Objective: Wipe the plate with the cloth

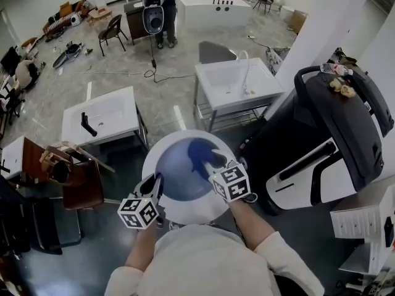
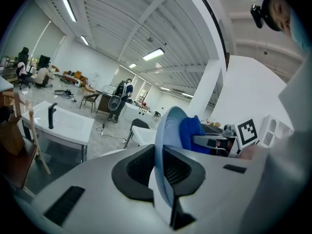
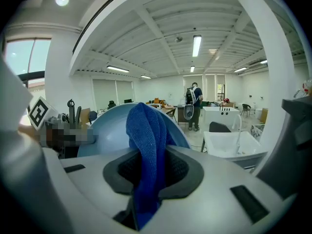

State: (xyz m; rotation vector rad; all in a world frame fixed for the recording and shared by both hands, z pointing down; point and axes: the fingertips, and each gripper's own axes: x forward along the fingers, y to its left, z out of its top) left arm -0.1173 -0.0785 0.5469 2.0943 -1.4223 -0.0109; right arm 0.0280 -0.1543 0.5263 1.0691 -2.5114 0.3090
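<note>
A grey polished floor (image 1: 166, 100) is noted around a white sink stand (image 1: 237, 82). Left of the stand a second white basin (image 1: 99, 117) is placed. Beyond the stand a dark chair (image 1: 112, 31) and a white counter (image 1: 213, 8) are seen. Overhead, strip lights (image 3: 196, 45) are lit on a white beamed ceiling (image 3: 161, 23).

Grey polished floor (image 1: 170, 103) is carrying two white sink stands, one with a black tap (image 1: 102, 121) and one with a white tap (image 1: 234, 86), standing well apart. Beyond them a black cable (image 1: 154, 74) is lying on the floor, and farther back a dark chair (image 1: 112, 31) and a person (image 1: 163, 11) are standing.
</note>
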